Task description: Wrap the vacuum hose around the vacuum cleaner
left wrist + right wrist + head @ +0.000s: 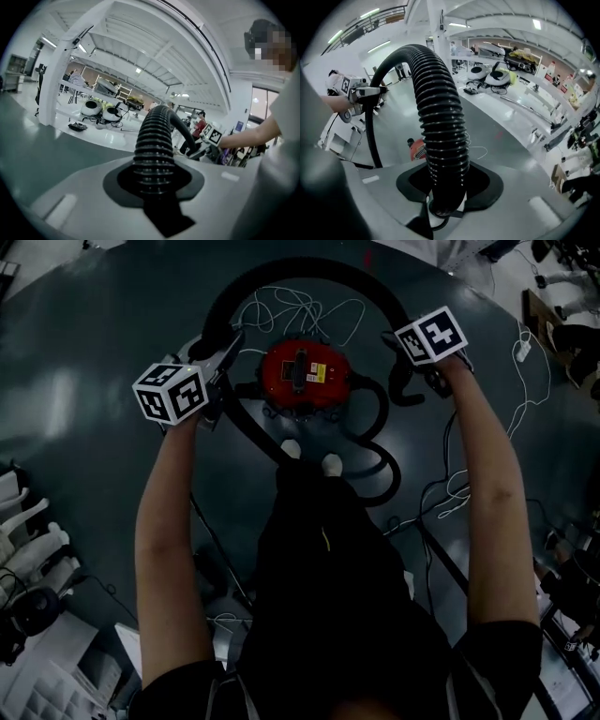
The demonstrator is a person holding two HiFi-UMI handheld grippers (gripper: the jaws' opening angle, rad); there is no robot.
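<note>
Vacuum hose (309, 262): black, ribbed, held up in a wide arch over and beyond the red vacuum cleaner (305, 374), which stands on the dark grey floor (94, 352) just ahead of the person's white shoe tips (312, 456). Below the right end of the arch, more of the vacuum hose lies in loose curves on the floor beside the cleaner's right side. Left gripper (220, 357): jaws pinch the hose at the arch's left end; in the left gripper view the ribbed hose (154, 150) sits clamped between them and runs away toward the other gripper. Right gripper (412, 371): jaws clamped on the hose at the arch's right end, pointing steeply down. A thin white cord (300, 306) lies tangled on the floor under the arch, behind the cleaner
</note>
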